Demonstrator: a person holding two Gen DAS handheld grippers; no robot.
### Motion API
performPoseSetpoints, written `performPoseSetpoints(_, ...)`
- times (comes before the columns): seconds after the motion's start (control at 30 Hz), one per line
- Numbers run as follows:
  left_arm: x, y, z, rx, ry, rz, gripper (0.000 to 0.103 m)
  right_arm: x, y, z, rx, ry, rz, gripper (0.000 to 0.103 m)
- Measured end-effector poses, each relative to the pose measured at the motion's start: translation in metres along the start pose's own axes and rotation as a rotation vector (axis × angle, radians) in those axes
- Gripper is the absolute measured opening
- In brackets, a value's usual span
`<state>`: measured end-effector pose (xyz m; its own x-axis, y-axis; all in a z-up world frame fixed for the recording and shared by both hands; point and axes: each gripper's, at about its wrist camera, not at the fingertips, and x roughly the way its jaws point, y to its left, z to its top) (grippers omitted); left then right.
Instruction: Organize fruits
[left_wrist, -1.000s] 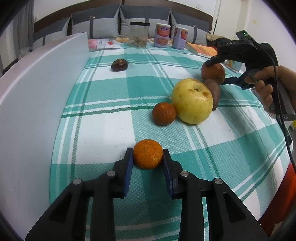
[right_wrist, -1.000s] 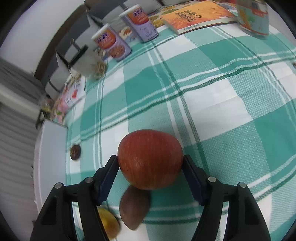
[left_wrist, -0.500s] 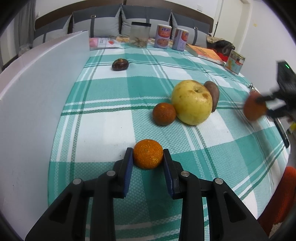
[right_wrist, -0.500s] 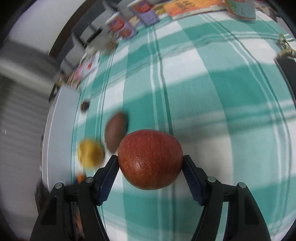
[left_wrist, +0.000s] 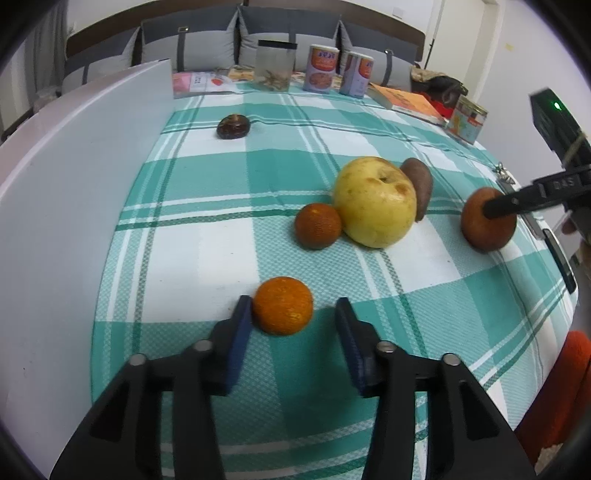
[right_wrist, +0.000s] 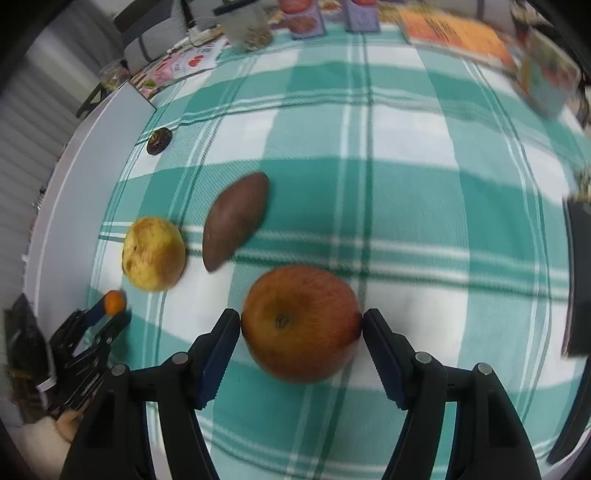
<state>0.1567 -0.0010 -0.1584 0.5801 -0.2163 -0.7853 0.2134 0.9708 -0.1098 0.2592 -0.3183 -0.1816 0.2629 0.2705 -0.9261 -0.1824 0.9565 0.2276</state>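
Left gripper (left_wrist: 293, 317): I log its jaws spread, the left pad touching a small bright orange (left_wrist: 282, 305) that sits on the checked tablecloth (left_wrist: 207, 258), the right pad standing clear of the fruit with a visible gap. Right gripper (right_wrist: 301, 326): jaws on either side of a red apple (right_wrist: 301, 323), both pads at its flanks; the left pad seems to touch, but the blur stops me from telling whether the fruit is pinched or just let go. From the left wrist view the apple appears at the cloth's right edge, resting on the fabric or just above it; I cannot tell which. Item three: large yellow apple (left_wrist: 375, 201), mid-cloth, bruised brown in spots. Item four: darker orange (left_wrist: 317, 226), touching the yellow apple's left side. Item five: brown sweet potato (left_wrist: 419, 184), lying just behind the yellow apple. Item six: small dark brown fruit (left_wrist: 232, 126), well apart from the rest, near the far left edge beside a white board (left_wrist: 66, 206). Far edge of cloth: clear jar (left_wrist: 275, 70), two printed canisters (left_wrist: 320, 68), orange book (left_wrist: 406, 101), printed tin (left_wrist: 467, 119).
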Motion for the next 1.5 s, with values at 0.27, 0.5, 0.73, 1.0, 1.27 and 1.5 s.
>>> performPoseSetpoints(0.27,-0.005,0.009,-0.004,-0.033,0.046,-0.027,0.083,-0.023,0.002,-0.025,-0.041,-0.179,-0.056,0.098)
performPoseSetpoints(0.5,-0.026,0.017,-0.022,-0.053,0.061,-0.038,0.083,-0.021,0.016,-0.115,0.004,-0.347,-0.173,0.102)
performPoseSetpoints(0.73,-0.022,0.001,-0.032,0.017,0.05,0.036,0.084,0.004,0.025,-0.15,-0.011,-0.318,-0.251,0.102)
performPoseSetpoints(1.0,-0.019,0.001,-0.021,0.01,0.041,-0.004,0.087,0.008,0.023,-0.158,0.0,-0.353,-0.246,0.103)
performPoseSetpoints(1.27,0.004,-0.01,0.005,0.058,0.037,0.036,0.031,-0.014,0.003,-0.138,0.076,-0.409,-0.113,0.103)
performPoseSetpoints(1.5,-0.004,-0.01,0.011,0.055,0.043,0.043,0.029,-0.014,0.017,-0.067,-0.051,-0.367,-0.098,0.101)
